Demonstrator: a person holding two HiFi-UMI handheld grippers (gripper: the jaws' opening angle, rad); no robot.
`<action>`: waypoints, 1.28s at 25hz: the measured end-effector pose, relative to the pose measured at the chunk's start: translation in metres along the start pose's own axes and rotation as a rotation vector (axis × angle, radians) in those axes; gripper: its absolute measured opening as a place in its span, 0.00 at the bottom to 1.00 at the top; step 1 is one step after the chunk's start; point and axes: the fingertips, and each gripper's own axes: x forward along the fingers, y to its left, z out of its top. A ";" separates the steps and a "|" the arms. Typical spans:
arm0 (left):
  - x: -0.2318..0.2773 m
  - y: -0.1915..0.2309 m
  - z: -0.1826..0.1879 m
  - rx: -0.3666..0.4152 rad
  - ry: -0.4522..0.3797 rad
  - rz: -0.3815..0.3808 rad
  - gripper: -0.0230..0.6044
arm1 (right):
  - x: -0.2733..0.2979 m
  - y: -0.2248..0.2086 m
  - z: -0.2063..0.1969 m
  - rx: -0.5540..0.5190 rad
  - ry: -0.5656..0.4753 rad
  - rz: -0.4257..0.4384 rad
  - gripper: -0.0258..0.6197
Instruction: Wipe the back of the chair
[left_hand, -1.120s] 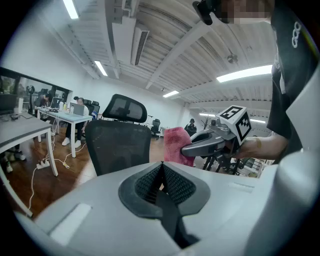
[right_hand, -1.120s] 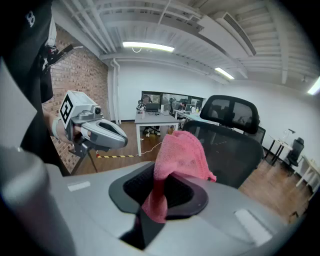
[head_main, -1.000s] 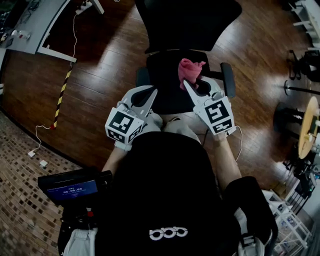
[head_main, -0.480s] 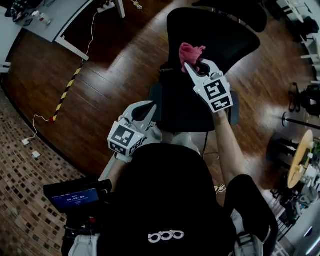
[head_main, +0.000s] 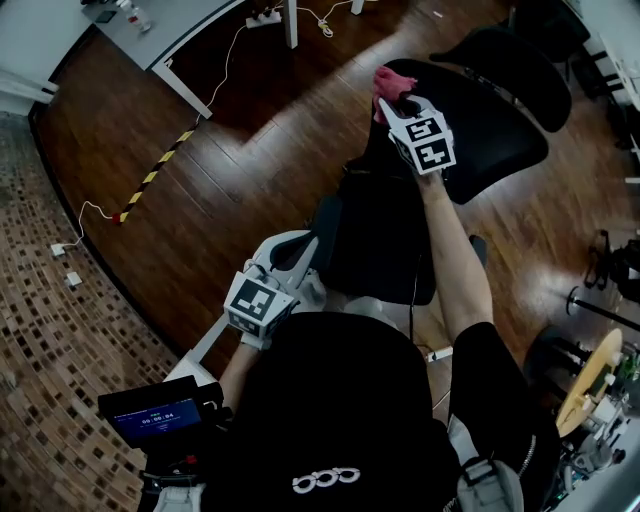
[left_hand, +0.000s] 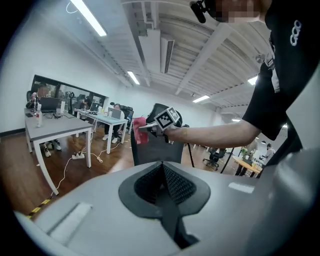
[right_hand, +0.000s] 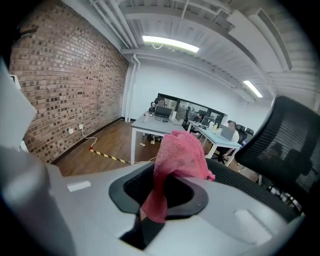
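Right gripper (head_main: 395, 105): jaws clamped on a pink cloth (head_main: 392, 82), held at the near edge of the black chair back (head_main: 490, 110), toward 1 o'clock in the head view; contact between cloth and back cannot be told. Left gripper (head_main: 292, 252): jaws together, nothing between them, at 8 o'clock of the chair seat (head_main: 375, 240), over the wooden floor (head_main: 230, 170).

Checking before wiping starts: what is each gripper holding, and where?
Right gripper pinches a pink terry cloth by one bunched end; left gripper is shut, empty.
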 end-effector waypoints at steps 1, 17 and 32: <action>0.003 -0.001 0.001 -0.004 0.002 0.012 0.02 | 0.009 -0.006 -0.001 0.007 0.003 0.006 0.13; 0.068 -0.016 0.033 0.038 0.036 0.029 0.02 | 0.027 -0.067 -0.022 0.117 -0.011 -0.002 0.13; 0.153 -0.074 0.050 0.103 0.101 -0.104 0.02 | -0.081 -0.184 -0.117 0.238 0.002 -0.171 0.13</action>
